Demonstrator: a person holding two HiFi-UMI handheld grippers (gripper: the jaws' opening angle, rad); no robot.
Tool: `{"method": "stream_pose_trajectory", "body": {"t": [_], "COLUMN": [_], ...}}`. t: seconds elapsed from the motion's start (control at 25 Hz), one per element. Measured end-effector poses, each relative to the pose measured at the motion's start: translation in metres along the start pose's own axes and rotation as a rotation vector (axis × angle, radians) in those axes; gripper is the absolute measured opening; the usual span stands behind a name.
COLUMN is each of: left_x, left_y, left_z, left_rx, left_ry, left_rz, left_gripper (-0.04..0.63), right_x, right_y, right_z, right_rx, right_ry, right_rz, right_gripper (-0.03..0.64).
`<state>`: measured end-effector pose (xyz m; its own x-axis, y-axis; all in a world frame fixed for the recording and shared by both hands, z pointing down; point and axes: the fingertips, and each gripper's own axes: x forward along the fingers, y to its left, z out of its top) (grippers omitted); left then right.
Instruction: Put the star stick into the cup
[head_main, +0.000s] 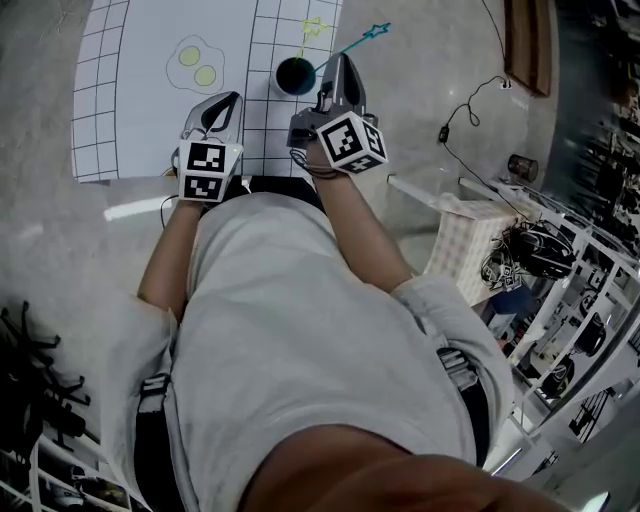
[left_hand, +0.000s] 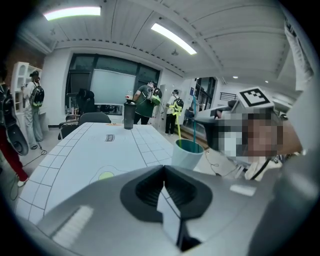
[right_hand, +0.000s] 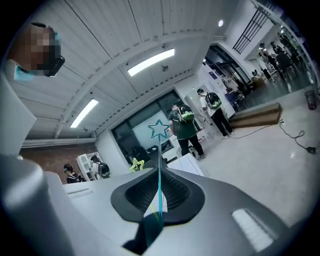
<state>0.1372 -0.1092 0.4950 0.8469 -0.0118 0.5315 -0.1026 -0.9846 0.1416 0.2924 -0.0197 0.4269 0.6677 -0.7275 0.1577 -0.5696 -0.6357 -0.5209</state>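
"While the right gripper (right_hand: 159, 175) stays out front, what has it got?"
"The blue star stick (right_hand: 160, 155). The jaws are nearly together on its shaft, and its lower end sits in the cup (left_hand: 186, 157)."
"And the left gripper (left_hand: 163, 172)?"
"Closed on nothing, over the gridded mat (head_main: 150, 60), left of the cup. A yellow star stick (left_hand: 179, 132) stands in the cup too."
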Motion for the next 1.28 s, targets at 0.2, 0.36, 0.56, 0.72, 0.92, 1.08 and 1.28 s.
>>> {"method": "stream_pose_trajectory", "body": {"t": [0.2,0.36,0.56,0.72,0.92,1.08,1.28], "left_x": [-0.011,-0.021,-0.025,-0.034,-0.038,-0.034,-0.051], "left_y": [0.012,0.015,0.015,0.004,-0.026,-0.054,-0.100], "left_z": [-0.001,0.003,0.005,0.015,0.033,0.051,0.069], "left_rx": [-0.042,-0.066,-0.048,-0.065,-0.143,-0.123,-0.125], "left_ry": [-0.007,-0.025,-0.039,-0.066,-0.118,-0.165,-0.239], "left_rz": [0.005,-0.024,-0.040,-0.001,0.038,0.113,0.160], "left_gripper": [0.003,0.003,0.003,0.003,0.003,0.003,0.003], "right_x": [-0.004,-0.015,-0.024,-0.036,-0.058,-0.078,-0.116], "right_y": [0.001,0.007,0.005,0.005,0.003,-0.001,0.009], "right_z": [-0.018,-0.032,-0.050,-0.067,-0.053,-0.027,0.012], "right_rx": [-0.036,-0.126,-0.192,-0.212,-0.280,-0.292,-0.383], "right_ry": [0.085,0.166,0.236,0.356,0.388,0.352,0.244], "right_rz": [0.003,0.023,0.050,0.116,0.190,0.244,0.327], "right_gripper": [0.014,0.014,0.014,0.119,0.159,0.108,-0.002]}}
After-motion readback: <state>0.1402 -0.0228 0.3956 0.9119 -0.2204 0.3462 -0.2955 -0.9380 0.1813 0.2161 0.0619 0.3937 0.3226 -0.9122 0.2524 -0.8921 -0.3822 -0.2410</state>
